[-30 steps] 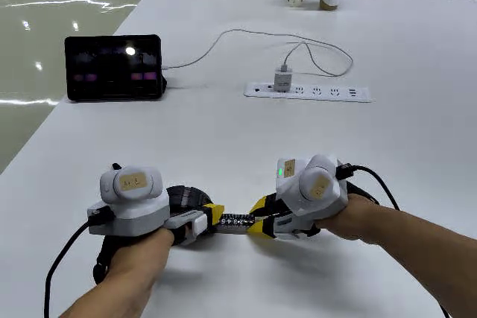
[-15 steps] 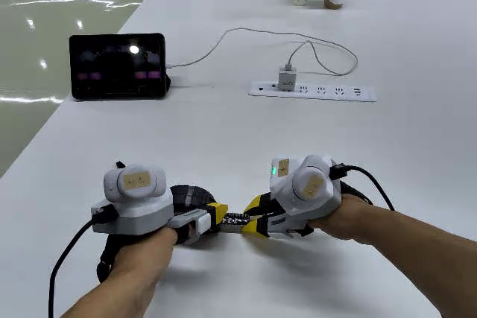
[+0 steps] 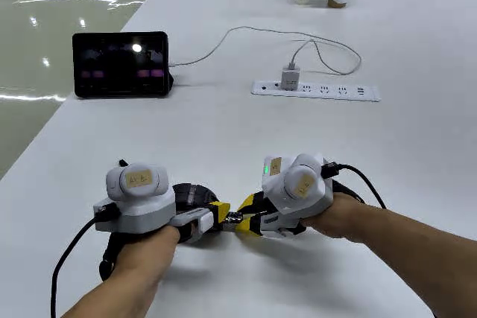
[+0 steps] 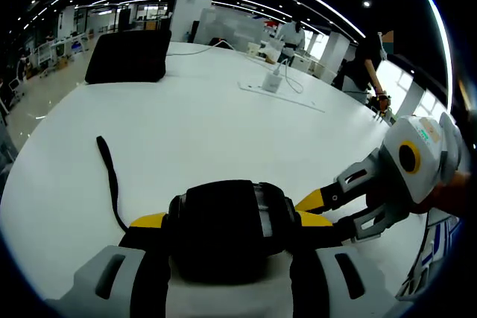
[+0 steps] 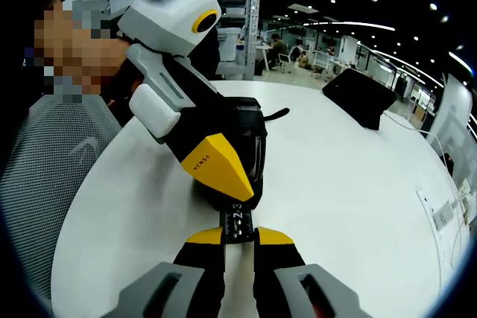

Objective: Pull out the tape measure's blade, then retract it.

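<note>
The black, round-bodied tape measure lay at the near edge of the white bench, seated between the jaws of the left hand-held gripper. Those yellow-tipped jaws were pressed against the two opposite sides of the case, gripping it. A short length of the black, numbered blade projected from the case mouth toward the right hand-held gripper. The right unit's jaws were drawn together on the blade end, pinching it just beside the case. In the head view the two hand-held grippers faced each other tip to tip, nearly touching, with the tape measure on the left unit's side. The thin black wrist strap of the tape measure trailed flat on the bench beyond the case. A black tablet and a white power strip stood well apart from the work, farther back on the bench.
</note>
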Tool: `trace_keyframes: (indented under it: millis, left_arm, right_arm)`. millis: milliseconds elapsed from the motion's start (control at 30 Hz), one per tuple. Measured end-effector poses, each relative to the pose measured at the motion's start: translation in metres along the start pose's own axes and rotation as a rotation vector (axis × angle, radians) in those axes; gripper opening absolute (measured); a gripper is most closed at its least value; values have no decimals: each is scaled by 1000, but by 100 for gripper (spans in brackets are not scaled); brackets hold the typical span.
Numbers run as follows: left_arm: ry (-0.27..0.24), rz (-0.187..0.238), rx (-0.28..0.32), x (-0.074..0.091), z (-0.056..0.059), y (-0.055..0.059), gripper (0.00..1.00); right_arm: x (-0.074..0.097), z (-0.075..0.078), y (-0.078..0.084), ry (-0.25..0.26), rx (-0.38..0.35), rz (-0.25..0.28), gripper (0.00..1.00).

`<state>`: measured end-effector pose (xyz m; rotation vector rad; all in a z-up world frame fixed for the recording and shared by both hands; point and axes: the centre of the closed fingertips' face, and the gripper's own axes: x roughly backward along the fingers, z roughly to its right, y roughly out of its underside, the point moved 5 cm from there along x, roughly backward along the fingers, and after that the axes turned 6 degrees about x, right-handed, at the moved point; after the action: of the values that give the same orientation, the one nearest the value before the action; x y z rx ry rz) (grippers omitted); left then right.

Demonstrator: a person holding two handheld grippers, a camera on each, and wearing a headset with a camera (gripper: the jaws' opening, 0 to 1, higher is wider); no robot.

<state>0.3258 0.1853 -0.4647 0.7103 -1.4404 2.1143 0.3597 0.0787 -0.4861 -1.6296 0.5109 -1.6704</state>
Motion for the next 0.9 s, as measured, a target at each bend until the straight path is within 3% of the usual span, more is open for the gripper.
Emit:
trace_keyframes:
  millis: [900]
  left_arm:
    - [-5, 8, -6, -1, 0, 0, 61]
  right_arm:
    - [-12, 1, -8, -5, 1, 22, 11]
